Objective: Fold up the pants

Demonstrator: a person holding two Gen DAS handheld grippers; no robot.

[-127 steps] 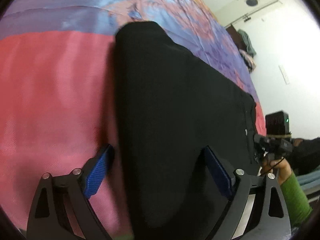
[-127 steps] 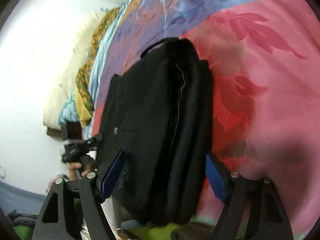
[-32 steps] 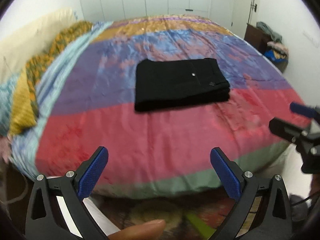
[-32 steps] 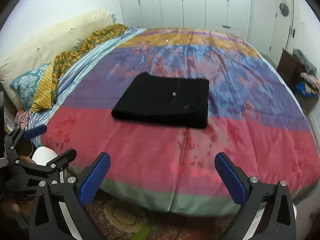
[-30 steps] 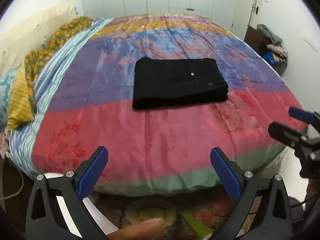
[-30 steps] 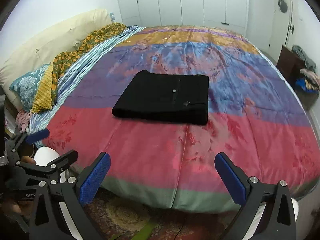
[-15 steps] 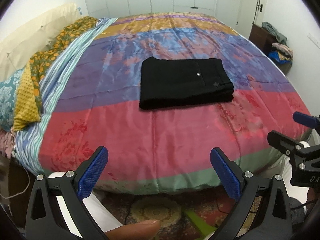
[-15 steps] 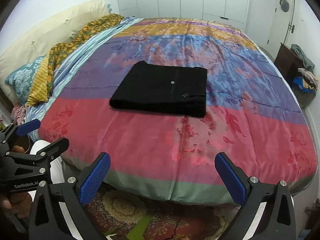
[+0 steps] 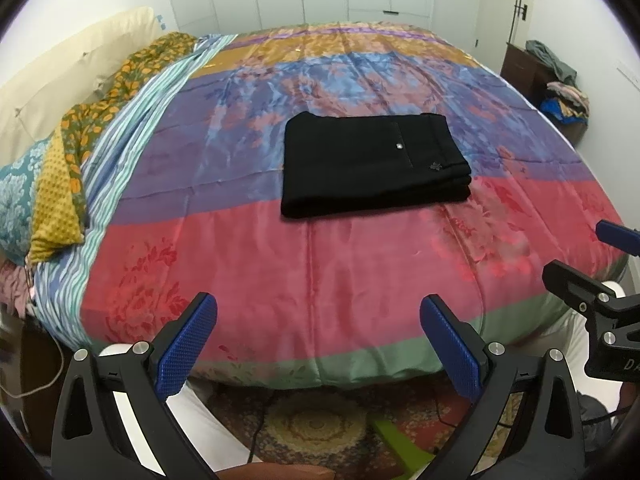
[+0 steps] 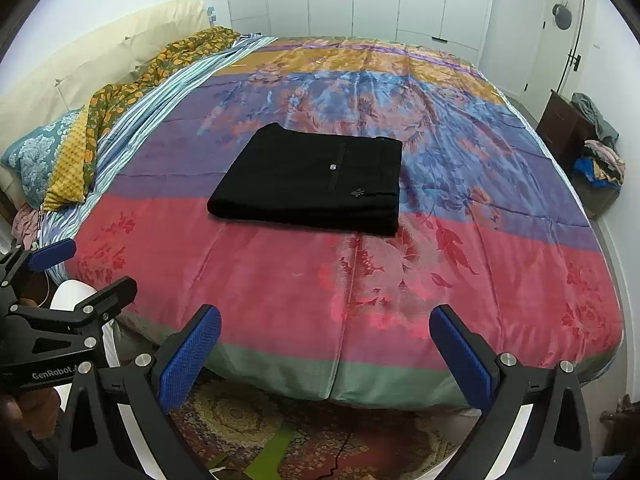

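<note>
Black pants (image 9: 370, 164) lie folded into a neat rectangle on the middle of the bed, waistband to the right; they also show in the right wrist view (image 10: 316, 178). My left gripper (image 9: 318, 344) is open and empty, held off the foot of the bed, far from the pants. My right gripper (image 10: 326, 354) is open and empty, also back from the bed's near edge. Each gripper shows at the edge of the other's view.
The bed has a striped red, purple, blue and orange cover (image 9: 360, 264). Pillows and patterned cloths (image 9: 56, 168) lie at the left. A dark cabinet with heaped clothes (image 10: 592, 148) stands at the right. A patterned rug (image 10: 304, 440) lies below.
Both grippers let go of the pants and pulled back from close over them to beyond the foot of the bed. In the last second they only shifted slightly.
</note>
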